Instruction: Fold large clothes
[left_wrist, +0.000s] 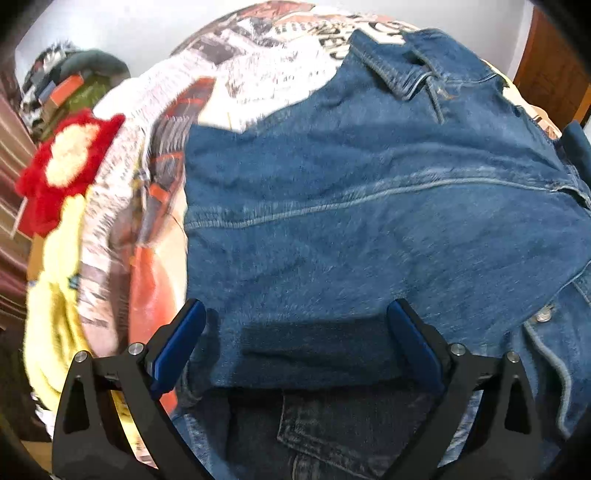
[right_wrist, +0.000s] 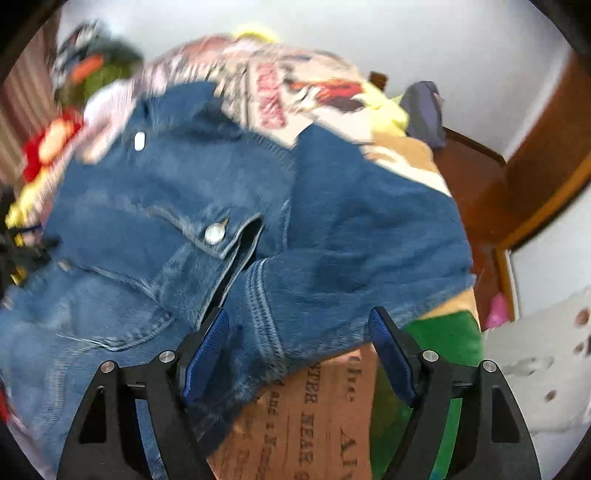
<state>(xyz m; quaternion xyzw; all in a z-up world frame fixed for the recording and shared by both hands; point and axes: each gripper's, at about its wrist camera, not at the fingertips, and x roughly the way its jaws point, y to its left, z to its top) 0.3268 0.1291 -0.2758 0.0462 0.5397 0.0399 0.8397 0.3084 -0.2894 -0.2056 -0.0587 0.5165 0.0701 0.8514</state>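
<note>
A blue denim jacket (left_wrist: 369, 229) lies folded on a bed, on top of a blanket (left_wrist: 258, 62) printed with pictures and letters. In the left wrist view the jacket's left edge runs straight down the picture, and the blanket shows bare beside it. Past the blanket sit a fluffy red and cream thing (left_wrist: 66, 166) and some soft yellow cloth (left_wrist: 55, 295).

The left gripper (left_wrist: 295, 347) hangs over the near edge of the jacket. Its blue pads (left_wrist: 181, 347) stand wide apart and hold nothing. The denim fold sits between them, but the pads do not press on it.

The right gripper (right_wrist: 299, 350) is also spread wide and holds nothing. It hangs above the jacket's right corner, where thick stitched seams meet a brown cloth with printed words (right_wrist: 314, 406) and a green patch (right_wrist: 447, 339). The jacket looks rough and thick, with shiny round metal buttons (right_wrist: 214, 233) and a pocket flap.

On the right, a brown wooden bed frame (right_wrist: 517, 199) curves along the edge. A white wall (right_wrist: 424, 44) stands behind.
</note>
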